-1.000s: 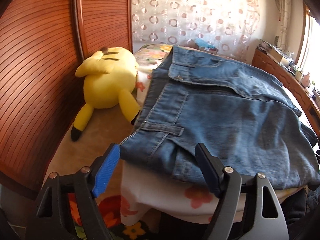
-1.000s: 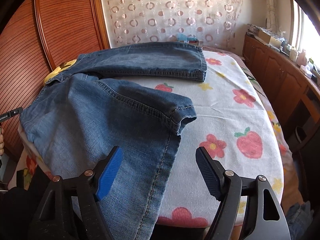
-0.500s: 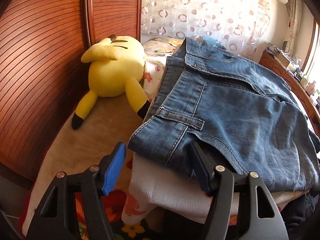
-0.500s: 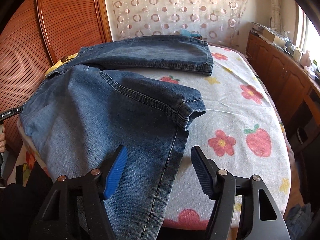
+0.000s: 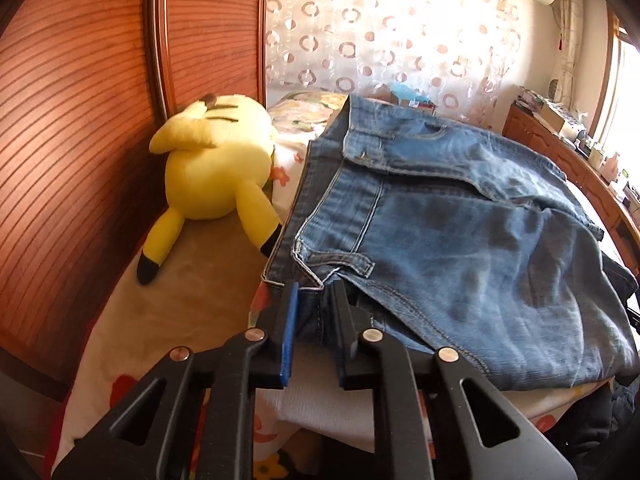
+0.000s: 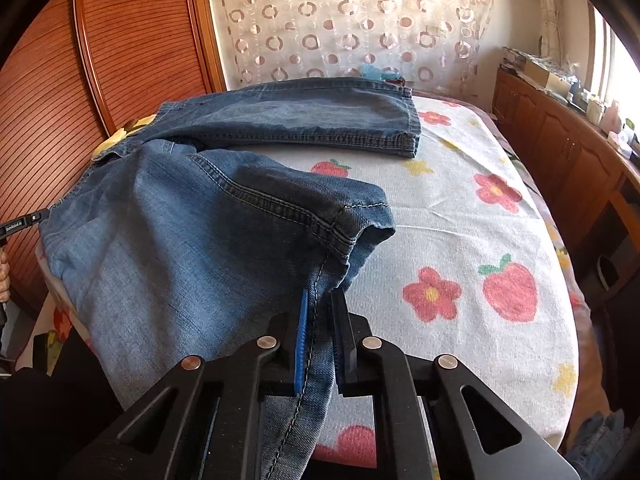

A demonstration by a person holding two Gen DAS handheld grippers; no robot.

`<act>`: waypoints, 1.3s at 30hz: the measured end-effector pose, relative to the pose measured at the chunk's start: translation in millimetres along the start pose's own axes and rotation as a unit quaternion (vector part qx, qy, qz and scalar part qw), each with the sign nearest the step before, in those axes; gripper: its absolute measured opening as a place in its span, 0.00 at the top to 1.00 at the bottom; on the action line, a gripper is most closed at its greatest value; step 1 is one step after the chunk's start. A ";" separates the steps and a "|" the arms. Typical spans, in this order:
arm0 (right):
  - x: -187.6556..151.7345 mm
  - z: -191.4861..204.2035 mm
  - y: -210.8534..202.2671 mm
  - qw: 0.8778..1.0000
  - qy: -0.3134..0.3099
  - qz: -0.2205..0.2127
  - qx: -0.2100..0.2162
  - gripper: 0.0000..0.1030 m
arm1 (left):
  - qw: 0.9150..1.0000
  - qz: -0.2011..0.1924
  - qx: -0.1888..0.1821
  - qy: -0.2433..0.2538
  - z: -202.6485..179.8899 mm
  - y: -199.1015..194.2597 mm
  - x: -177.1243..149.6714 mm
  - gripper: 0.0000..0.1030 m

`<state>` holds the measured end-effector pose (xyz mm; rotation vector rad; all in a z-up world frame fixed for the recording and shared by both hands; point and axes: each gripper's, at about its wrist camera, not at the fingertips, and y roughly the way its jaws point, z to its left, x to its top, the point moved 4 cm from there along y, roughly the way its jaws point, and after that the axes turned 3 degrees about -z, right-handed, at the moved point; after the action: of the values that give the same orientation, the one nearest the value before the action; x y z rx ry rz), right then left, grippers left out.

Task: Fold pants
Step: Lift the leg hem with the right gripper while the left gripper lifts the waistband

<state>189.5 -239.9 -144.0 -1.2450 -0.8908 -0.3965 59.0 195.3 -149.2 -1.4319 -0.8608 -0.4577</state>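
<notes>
Blue denim pants (image 5: 460,240) lie on the bed, waistband toward the left wrist view. My left gripper (image 5: 317,287) is closing its jaws on the near corner of the waistband, and the pads press the denim bunched between them. In the right wrist view the pants (image 6: 200,240) spread with one leg lying flat at the back (image 6: 312,120) and the near leg's cuff (image 6: 360,220) folded up. My right gripper (image 6: 320,294) is closing on the side seam of the near leg just below the cuff, with the fabric pinched between its pads.
A flowered white bed cover (image 6: 460,220) lies under the pants. A yellow plush toy (image 5: 216,172) sits left of the waistband by the wooden slatted doors (image 5: 80,120). A wooden cabinet (image 6: 560,140) lines the right side. A patterned curtain (image 6: 340,32) hangs behind.
Both grippers went from wide open around the denim to closed on it. The left one pinched the waistband corner. The right one pinched the near leg's seam after edging forward.
</notes>
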 end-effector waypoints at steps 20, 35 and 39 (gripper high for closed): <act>60.0 -6.2 -2.2 0.996 -0.037 -0.075 -0.026 0.93 | 0.992 -0.078 -0.044 0.086 -87.5 -10.1 104.0 0.88; 5.6 -15.9 -41.2 0.999 -0.011 -0.035 -0.024 0.69 | 0.992 -0.063 -0.043 0.096 -103.9 0.5 96.1 0.88; -8.1 -9.6 -68.7 1.000 -0.009 -0.024 -0.017 0.64 | 0.993 -0.062 -0.044 0.092 -100.9 -3.1 93.3 0.88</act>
<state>139.9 -271.7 -106.4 -1.2620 -0.9338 -0.4413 139.6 117.3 -69.7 -1.3953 -0.7912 -0.7185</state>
